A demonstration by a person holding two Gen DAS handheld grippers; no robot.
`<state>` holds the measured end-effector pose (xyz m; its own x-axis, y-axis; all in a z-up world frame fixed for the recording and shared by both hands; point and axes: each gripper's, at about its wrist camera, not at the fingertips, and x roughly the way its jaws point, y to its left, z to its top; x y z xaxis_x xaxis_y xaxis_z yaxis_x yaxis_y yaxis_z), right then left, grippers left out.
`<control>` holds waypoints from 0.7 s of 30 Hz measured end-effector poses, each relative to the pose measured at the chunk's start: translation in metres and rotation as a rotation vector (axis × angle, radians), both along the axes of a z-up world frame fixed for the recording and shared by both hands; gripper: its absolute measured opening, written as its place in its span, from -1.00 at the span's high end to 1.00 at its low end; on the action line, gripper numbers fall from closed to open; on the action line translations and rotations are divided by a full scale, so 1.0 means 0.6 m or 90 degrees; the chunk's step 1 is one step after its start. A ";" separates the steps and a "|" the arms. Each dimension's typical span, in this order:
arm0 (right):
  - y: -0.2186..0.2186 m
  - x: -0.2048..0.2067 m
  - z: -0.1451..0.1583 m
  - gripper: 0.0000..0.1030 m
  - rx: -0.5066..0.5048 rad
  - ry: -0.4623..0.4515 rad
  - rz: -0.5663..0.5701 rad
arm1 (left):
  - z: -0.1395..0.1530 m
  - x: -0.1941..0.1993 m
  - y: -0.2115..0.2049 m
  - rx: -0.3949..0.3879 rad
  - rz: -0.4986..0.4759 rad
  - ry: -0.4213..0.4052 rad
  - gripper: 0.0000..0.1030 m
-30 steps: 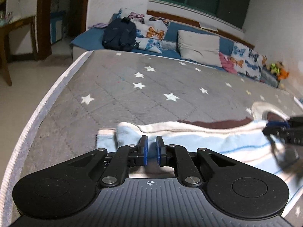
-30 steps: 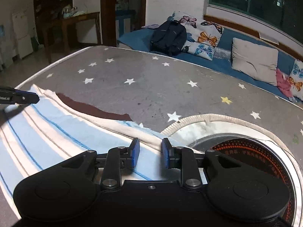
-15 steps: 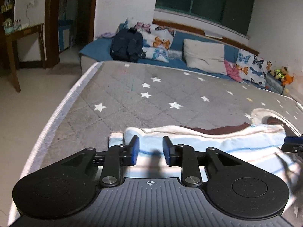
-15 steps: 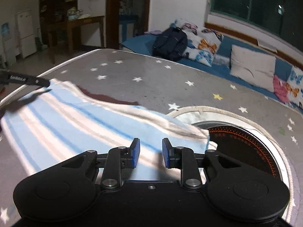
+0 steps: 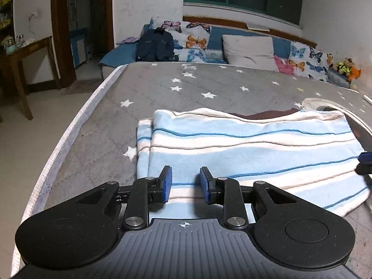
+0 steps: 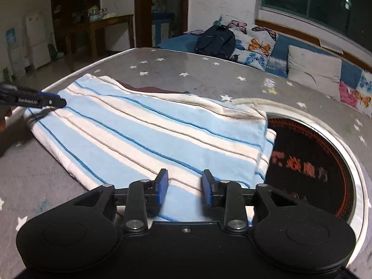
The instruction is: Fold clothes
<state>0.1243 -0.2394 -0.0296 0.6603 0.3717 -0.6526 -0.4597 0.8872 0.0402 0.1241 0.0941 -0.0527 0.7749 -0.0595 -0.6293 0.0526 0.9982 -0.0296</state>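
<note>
striped garment (image 5: 251,148), underlayer mostly hidden

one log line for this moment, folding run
phase: fold laid | striped cloth: flat on mattress | left gripper: open | right gripper: jaws opening, empty

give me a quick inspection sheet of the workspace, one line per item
surface: grey star-print mattress, round dark mat with red lettering at one end
job's things: striped blue-and-white cloth folded flat, maroon layer showing at its far edge
clutter: nothing seen on the mattress besides the mat
grippers: left claw open over the cloth's near edge; right claw opening, pads clear of the cloth
cables: nothing seen
surroundings: dark backpack, butterfly cushions, wooden table
</note>
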 end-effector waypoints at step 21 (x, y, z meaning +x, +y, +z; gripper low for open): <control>-0.064 0.078 -0.028 -0.15 0.035 0.028 -0.152 | 0.017 0.014 0.069 -0.028 0.054 0.007 -0.02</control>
